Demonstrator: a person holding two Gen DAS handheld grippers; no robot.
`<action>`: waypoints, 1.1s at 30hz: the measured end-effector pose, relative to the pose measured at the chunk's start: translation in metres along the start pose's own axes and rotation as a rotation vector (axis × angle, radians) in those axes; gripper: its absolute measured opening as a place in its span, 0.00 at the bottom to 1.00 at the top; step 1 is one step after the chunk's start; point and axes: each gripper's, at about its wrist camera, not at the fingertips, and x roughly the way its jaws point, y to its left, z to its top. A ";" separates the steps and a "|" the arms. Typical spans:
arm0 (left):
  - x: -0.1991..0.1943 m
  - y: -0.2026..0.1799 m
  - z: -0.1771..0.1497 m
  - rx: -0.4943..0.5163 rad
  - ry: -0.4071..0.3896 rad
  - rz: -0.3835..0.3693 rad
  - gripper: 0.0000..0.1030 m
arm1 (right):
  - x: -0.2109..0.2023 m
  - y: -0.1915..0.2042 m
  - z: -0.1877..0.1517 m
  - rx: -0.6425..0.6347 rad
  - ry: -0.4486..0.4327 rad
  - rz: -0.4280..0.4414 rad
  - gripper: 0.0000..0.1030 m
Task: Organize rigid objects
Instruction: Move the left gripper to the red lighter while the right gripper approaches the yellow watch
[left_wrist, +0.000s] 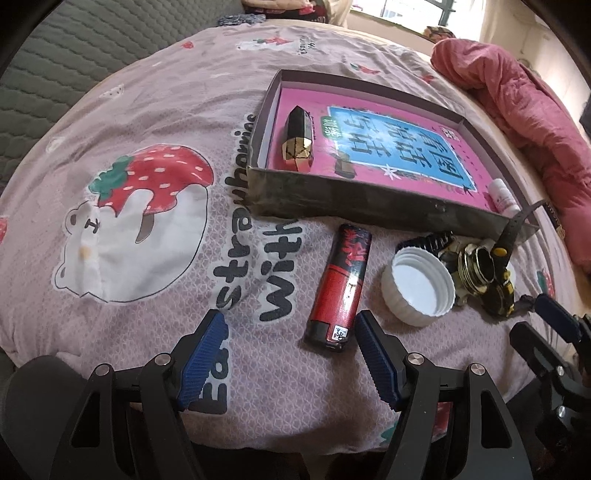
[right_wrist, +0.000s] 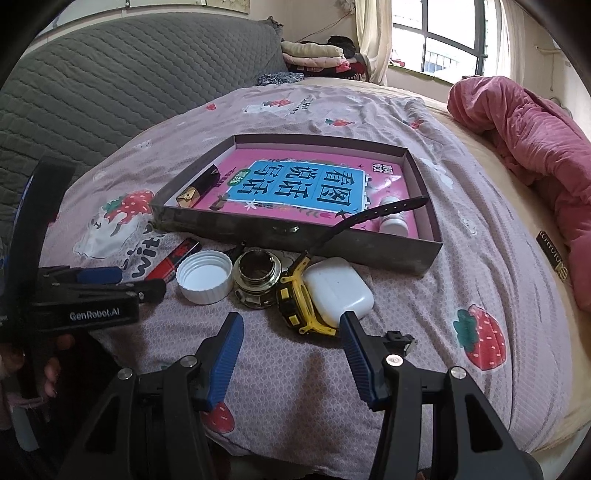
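Rigid objects lay scattered on a bed covered by a pink sheet printed with strawberries and bears. A shallow dark cardboard tray sat on that sheet, lined with a bright pink book whose blue panel bore large Chinese characters. Inside the tray, a black and gold faceted lipstick tube lay near its left wall, and a small white bottle lay near its right corner.

Just in front of the tray's near wall, a row of loose things rested on the sheet: a red and black cigarette lighter, a white ribbed plastic cap lying open side up, a small round glass and metal jar, a yellow and black wristwatch whose black strap arched up over the tray's edge, and a white earbud case touching the watch.

Your left gripper hovered over the sheet with its blue-padded jaws spread wide and nothing between them; the lighter's base lay just beside the right pad. Your right gripper also stood with released, empty jaws, its right pad close in front of the earbud case and watch.

A rumpled pink quilt lay heaped at the far right.
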 end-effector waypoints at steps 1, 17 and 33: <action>0.000 0.000 0.001 0.000 -0.003 -0.001 0.72 | 0.001 0.000 0.001 -0.002 -0.002 0.000 0.52; 0.002 -0.011 0.007 0.065 -0.044 -0.006 0.71 | 0.016 0.000 0.005 -0.057 -0.004 -0.003 0.37; 0.005 -0.014 0.009 0.094 -0.059 -0.037 0.51 | 0.038 0.014 0.006 -0.146 0.018 -0.022 0.26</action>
